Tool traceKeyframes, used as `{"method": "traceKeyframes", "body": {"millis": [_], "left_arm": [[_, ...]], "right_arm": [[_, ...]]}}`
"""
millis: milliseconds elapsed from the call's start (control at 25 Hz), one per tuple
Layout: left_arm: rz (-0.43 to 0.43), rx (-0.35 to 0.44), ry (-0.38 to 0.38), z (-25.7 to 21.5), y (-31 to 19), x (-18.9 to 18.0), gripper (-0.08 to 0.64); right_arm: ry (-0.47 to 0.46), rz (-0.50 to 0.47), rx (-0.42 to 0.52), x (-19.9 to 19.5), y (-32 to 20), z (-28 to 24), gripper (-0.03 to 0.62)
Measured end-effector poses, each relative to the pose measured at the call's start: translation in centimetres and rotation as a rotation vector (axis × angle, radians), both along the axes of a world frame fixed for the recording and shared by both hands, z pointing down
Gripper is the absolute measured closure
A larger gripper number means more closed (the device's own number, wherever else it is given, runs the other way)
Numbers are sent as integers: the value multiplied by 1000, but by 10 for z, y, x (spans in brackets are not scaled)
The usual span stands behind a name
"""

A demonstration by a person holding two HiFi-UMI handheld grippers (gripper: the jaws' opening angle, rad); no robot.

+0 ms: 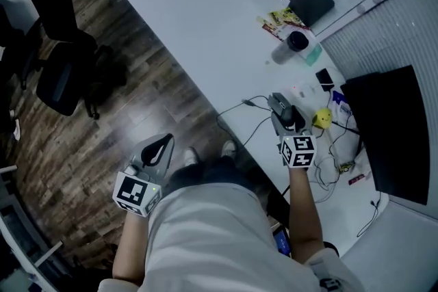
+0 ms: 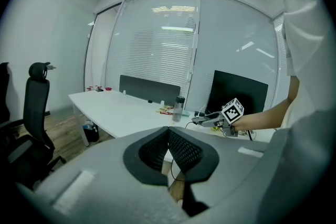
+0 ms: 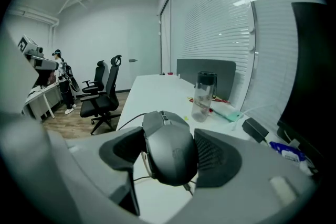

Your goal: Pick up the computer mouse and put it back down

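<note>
A dark grey wired computer mouse (image 3: 170, 150) sits between the pads of my right gripper (image 3: 170, 136), which is shut on its two sides. In the head view the right gripper (image 1: 286, 118) holds the mouse (image 1: 282, 106) low over the white desk (image 1: 191, 17), near its front edge. Whether the mouse touches the desk I cannot tell. Its cable (image 1: 241, 113) trails across the desk. My left gripper (image 1: 161, 144) hangs beside the person's body over the wooden floor. Its jaws (image 2: 169, 131) meet at the tips with nothing between them.
A clear water bottle (image 1: 294, 44) stands further back on the desk, with snack packets beside it. A black monitor (image 1: 393, 130), a yellow object (image 1: 322, 118) and loose cables lie to the right of the mouse. Black office chairs (image 1: 58, 72) stand on the floor at the left.
</note>
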State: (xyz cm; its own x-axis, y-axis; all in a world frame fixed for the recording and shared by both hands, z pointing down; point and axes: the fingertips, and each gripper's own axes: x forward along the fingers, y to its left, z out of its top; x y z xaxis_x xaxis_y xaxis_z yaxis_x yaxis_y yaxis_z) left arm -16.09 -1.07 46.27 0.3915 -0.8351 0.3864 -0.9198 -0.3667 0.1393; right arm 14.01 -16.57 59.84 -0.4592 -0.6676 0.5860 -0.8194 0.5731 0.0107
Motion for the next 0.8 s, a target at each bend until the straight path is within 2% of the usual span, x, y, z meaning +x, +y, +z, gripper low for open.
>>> {"method": "traceKeyframes", "body": {"millis": [320, 800], "left_arm": [[-88, -28, -21, 4, 31, -24, 551], [-199, -60, -42, 11, 62, -52, 551]], "right_arm": [[43, -11, -70, -18, -9, 57, 286], [63, 33, -146, -24, -21, 107, 285]]}}
